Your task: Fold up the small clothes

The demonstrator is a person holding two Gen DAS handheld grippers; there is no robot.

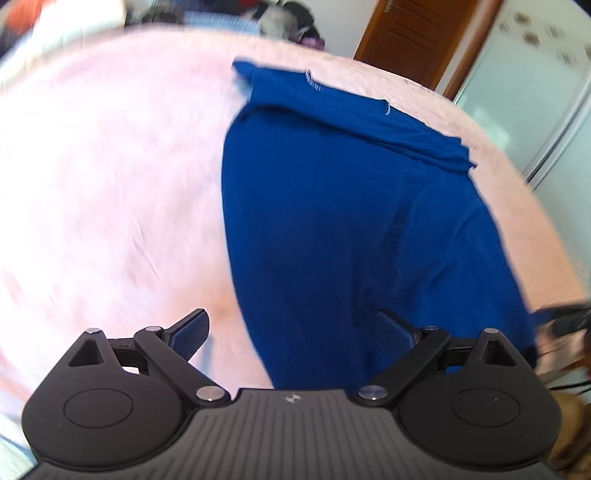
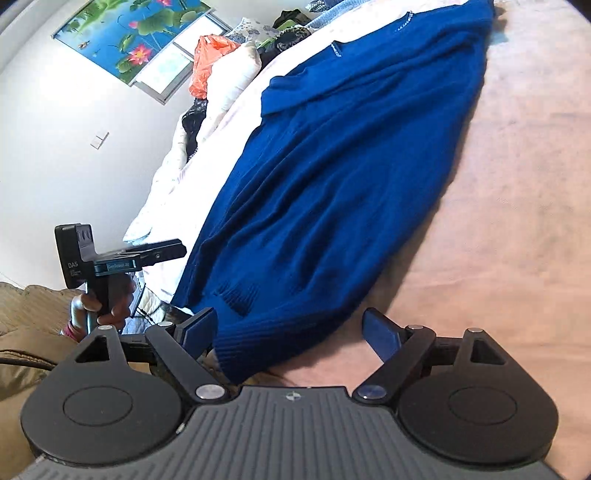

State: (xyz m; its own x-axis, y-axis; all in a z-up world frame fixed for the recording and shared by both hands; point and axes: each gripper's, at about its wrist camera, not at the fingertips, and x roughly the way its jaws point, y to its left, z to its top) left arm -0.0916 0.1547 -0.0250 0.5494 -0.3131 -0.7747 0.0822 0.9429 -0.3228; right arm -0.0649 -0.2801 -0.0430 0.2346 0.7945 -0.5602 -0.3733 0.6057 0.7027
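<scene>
A blue knit sweater [image 1: 362, 229] lies stretched out on the pink bed cover [image 1: 110, 166], with its collar at the far end. My left gripper [image 1: 293, 332] hovers open at the sweater's near left edge. Its left finger [image 1: 190, 332] is over the pink cover and its right finger [image 1: 397, 330] is over the blue knit. In the right wrist view the sweater [image 2: 332, 184] runs away diagonally. My right gripper [image 2: 290, 332] stands wide open around the ribbed hem corner [image 2: 251, 343], and its pads do not press on it. A hand holds the left gripper [image 2: 177, 253] at the left of that view.
A white duvet [image 2: 177, 177], an orange bag [image 2: 210, 62] and a pile of dark clothes [image 2: 288, 33] lie along the bed's far side under a lotus picture [image 2: 129, 33]. A brown door [image 1: 417, 33] and a pale wardrobe [image 1: 535, 92] stand beyond the bed.
</scene>
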